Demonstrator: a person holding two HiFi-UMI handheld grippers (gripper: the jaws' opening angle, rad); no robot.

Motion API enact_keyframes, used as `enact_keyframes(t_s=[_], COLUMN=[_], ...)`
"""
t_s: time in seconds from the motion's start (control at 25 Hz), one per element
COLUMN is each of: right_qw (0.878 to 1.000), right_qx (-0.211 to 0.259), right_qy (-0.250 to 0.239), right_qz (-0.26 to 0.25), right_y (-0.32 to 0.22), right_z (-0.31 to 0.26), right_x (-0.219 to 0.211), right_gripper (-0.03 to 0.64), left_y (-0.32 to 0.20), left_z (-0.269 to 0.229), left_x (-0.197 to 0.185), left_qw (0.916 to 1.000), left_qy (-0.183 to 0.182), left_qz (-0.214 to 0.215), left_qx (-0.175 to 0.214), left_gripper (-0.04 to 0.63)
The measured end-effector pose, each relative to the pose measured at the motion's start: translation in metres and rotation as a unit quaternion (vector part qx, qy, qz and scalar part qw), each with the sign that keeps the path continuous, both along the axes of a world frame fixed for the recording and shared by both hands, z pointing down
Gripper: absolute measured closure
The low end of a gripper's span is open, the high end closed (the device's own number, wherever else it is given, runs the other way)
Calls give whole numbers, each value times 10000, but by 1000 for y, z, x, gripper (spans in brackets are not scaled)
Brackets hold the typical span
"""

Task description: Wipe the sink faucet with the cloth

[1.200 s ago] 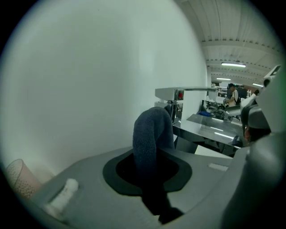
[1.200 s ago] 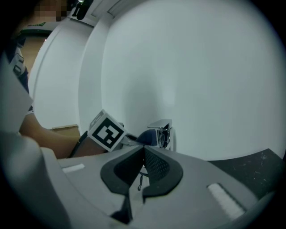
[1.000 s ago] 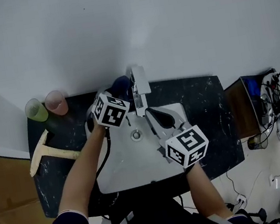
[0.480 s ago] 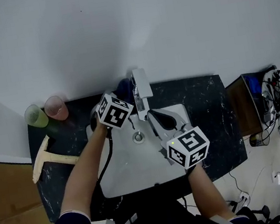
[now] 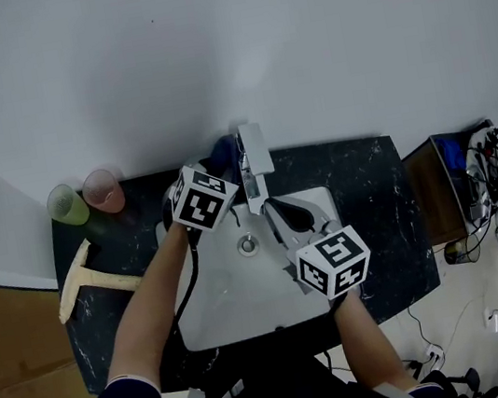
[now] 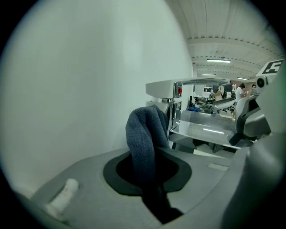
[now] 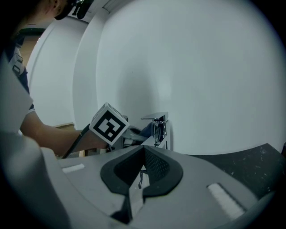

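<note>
Cloth (image 6: 145, 134) is pressing against the faucet (image 6: 178, 87), with fingers of the left gripper (image 6: 152, 179) gripping it; right gripper (image 7: 140, 172) is hovering near the faucet, fingers closed and empty.

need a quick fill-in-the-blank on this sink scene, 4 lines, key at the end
1. The left gripper is shut on a ____ cloth.
2. Over the sink, that cloth is up by the chrome ____.
3. The right gripper has its jaws ____, with nothing between them.
4. The cup next to the green cup is ____.

Missing words: blue; faucet; shut; pink.
</note>
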State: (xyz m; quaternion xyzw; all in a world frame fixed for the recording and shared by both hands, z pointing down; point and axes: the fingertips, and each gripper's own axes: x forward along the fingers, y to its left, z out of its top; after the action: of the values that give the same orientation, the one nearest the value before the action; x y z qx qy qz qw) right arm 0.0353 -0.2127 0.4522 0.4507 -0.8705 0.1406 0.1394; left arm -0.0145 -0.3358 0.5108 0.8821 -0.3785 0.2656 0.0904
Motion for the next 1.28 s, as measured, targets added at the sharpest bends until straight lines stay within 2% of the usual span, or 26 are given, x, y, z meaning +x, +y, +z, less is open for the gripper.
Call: enact_keyframes(t_s=[0.36,0.52,0.68,1.0,1.28], right_qw=[9999,9999,9999,9999,9999], right_qx=[-2,5,33,71,78], right_qy=[94,121,128,34,-23], right_qz=[-50,-81,-74,-96,-100], right_y=[3,3,2,1,1], right_z=[3,4,3,2,2], right_x=[-2,-3,-3,-4,-4], right_gripper=[611,611,611,611,611], left_y=[-2,4,3,1,-1], left_z=[-67,-90,-78,-16,15], left_x=[1,3,2,2,3], left_qw=[9975,9964,9975,10000,9994], left_qy=[339,406,349,47,-255], left_qz=[-20,9,-3,59,101], left_qx=[623,744,606,39,-223], left_gripper=[545,544,543,543,545])
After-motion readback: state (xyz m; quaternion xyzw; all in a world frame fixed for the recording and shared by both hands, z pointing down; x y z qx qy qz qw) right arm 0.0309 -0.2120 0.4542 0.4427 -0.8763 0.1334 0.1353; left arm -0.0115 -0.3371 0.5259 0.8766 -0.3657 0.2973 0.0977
